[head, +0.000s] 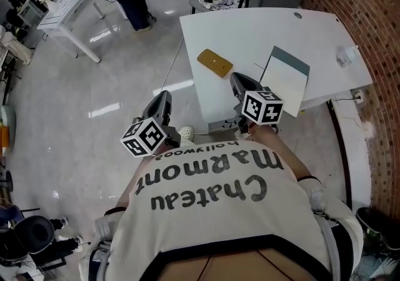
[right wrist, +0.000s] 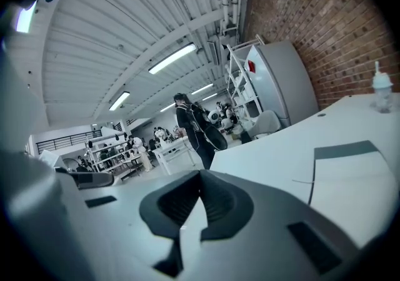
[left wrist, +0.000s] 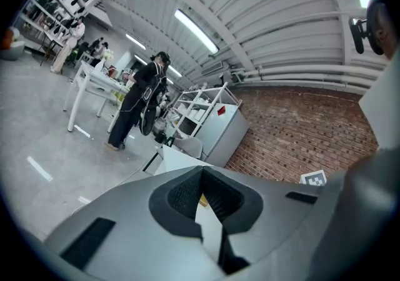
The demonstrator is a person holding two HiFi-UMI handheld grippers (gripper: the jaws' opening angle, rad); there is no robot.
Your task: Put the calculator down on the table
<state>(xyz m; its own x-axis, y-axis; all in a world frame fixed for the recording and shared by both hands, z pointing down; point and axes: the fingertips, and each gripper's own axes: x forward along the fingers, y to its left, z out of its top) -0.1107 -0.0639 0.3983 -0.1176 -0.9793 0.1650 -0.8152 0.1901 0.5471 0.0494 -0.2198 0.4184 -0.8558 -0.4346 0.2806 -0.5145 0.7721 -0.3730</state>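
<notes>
Both claws are pinched closed with nothing in them. The left gripper (head: 164, 95) hangs over the floor, off the left edge of the table (head: 250, 30). The right gripper (head: 237, 78) is over the table's near edge. The tan flat slab, which I take for the calculator (head: 214, 63), lies flat on the top just beyond and left of the right gripper's tip, clear of both claws. My read is that the put-down is done and the step in hand is backing out. Pull the right gripper straight back toward the body and keep it level. Don't sweep left: the calculator sits close to the left edge, so a nudge could push it off. The notepad (head: 284, 78) is just right of that gripper and seems to reach the near edge, so don't swing right either. The bottle (head: 347, 55) is well apart, by the brick wall. There is open room on the floor to the left, and the far half of the table is bare.
</notes>
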